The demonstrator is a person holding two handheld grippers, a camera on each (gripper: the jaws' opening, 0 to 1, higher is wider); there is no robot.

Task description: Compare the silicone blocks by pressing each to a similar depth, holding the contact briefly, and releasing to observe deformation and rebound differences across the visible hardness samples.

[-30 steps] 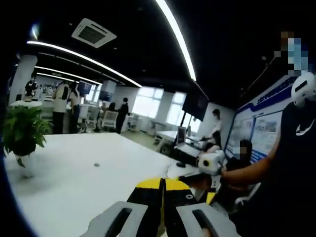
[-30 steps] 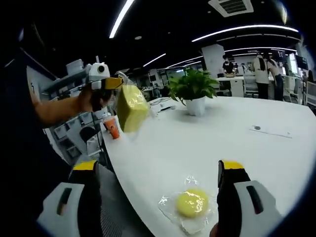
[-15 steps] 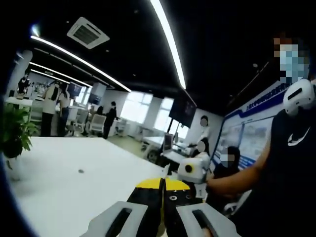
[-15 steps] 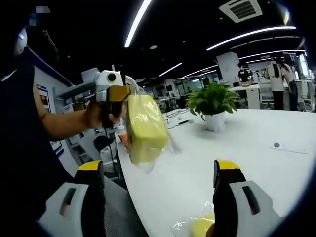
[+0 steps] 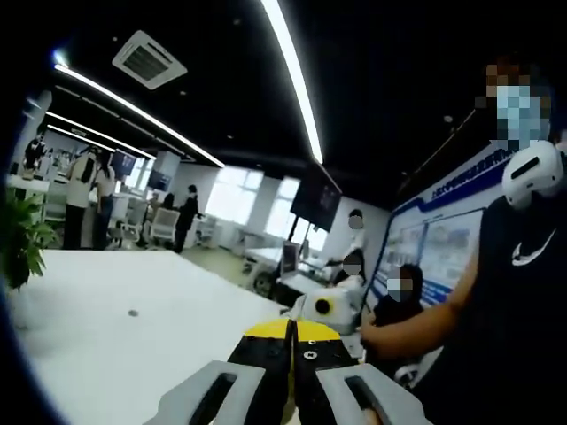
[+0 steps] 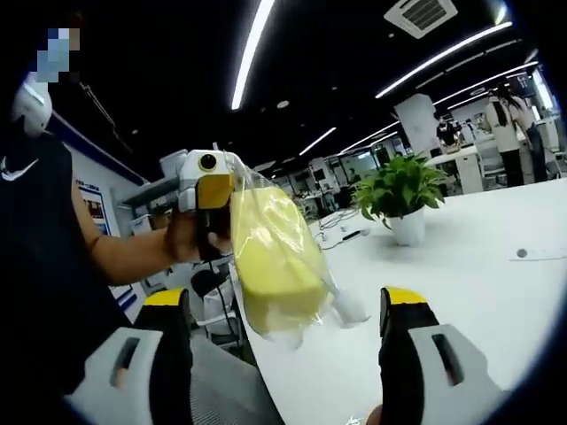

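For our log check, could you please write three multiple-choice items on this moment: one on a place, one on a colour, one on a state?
1. Where is the bagged block?
A. lying on the white table
B. held up in the air by the left hand-held gripper
C. beside the plant pot

2. What colour is the block inside the clear bag?
A. yellow
B. blue
C. red

3. How do the jaws of the right hand-held gripper stand?
A. shut on the block
B. shut on nothing
C. wide apart

Answers:
1. B, the left hand-held gripper pinches the bag's top above the white table.
2. A, yellow shows through the plastic.
3. C, a wide gap separates the jaws, which grip nothing.
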